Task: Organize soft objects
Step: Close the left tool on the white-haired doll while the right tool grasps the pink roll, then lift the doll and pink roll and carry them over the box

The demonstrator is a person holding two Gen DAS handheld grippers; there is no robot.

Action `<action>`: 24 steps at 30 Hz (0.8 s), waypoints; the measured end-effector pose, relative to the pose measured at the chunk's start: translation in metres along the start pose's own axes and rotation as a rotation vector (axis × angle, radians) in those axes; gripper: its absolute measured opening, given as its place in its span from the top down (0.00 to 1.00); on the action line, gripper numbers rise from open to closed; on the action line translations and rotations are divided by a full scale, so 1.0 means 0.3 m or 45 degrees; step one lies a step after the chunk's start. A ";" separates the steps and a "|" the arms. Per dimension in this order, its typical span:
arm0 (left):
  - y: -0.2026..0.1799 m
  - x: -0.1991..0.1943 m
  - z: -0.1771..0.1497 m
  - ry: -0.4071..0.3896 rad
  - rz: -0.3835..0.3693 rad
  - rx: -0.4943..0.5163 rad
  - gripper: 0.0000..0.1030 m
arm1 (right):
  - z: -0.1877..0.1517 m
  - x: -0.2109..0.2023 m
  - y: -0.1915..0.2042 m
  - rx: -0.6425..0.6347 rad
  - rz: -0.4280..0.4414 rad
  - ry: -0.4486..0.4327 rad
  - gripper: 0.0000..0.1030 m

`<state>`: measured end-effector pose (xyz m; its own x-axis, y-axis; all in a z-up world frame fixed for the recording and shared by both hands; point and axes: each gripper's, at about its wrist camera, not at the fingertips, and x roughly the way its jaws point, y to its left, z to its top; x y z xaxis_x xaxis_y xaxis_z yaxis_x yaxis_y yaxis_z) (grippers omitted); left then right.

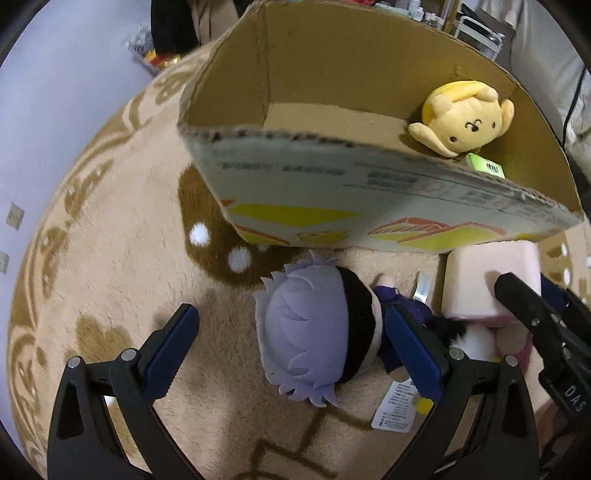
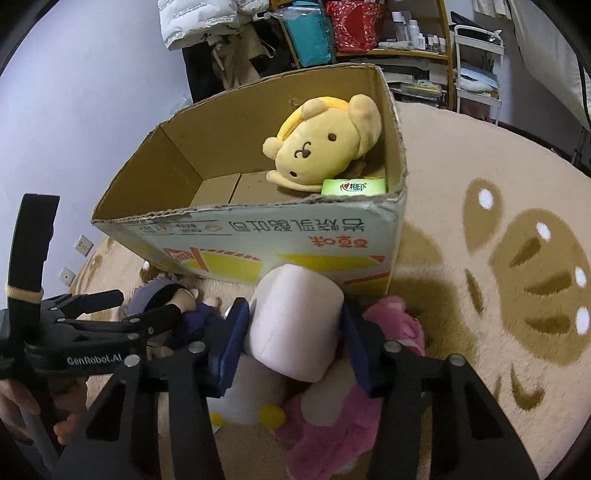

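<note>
Plush toys are lying in a heap on the carpet just in front of the cardboard box (image 2: pixel 258 251), and I am looking mostly at a pale pink, cylinder-shaped soft block (image 2: pixel 295 325) that my right gripper (image 2: pixel 291 339) is clamping between its blue pads. Under it a pink plush (image 2: pixel 391 325) and a white plush with yellow feet (image 2: pixel 247 387) are resting. My left gripper (image 1: pixel 291 354) is hanging spread wide, its jaws straddling a doll with lavender hair and a black blindfold (image 1: pixel 314 332) without squeezing it. Inside the box a yellow dog plush (image 2: pixel 325 147) is leaning in the far corner beside a green tissue pack (image 2: pixel 352 186). Everything is sitting on a cream fleece carpet with brown paw prints (image 2: pixel 517 258), and cluttered shelves (image 2: pixel 406 29) are standing behind.
</note>
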<state>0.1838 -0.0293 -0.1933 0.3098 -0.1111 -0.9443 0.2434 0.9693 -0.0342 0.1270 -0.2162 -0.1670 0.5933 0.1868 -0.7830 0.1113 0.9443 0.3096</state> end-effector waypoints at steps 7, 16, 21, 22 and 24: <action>-0.009 -0.026 -0.004 0.006 -0.069 -0.001 0.42 | -0.004 -0.013 0.018 -0.050 -0.007 -0.002 0.66; -0.001 -0.080 -0.039 -0.047 0.024 -0.008 0.47 | -0.017 -0.078 0.031 -0.083 -0.038 -0.038 0.69; -0.001 -0.153 -0.072 -0.113 0.070 -0.017 0.47 | -0.030 -0.137 0.034 -0.087 -0.039 -0.096 0.70; 0.000 -0.166 -0.081 -0.124 0.081 -0.014 0.47 | -0.031 -0.147 0.037 -0.088 -0.042 -0.110 0.70; -0.011 -0.187 -0.101 -0.155 0.098 -0.014 0.46 | -0.032 -0.175 0.039 -0.089 -0.053 -0.143 0.70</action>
<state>0.1378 -0.0197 -0.1500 0.4364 -0.0613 -0.8977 0.2045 0.9783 0.0326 0.0895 -0.2123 -0.1276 0.6753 0.1194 -0.7278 0.0839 0.9679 0.2367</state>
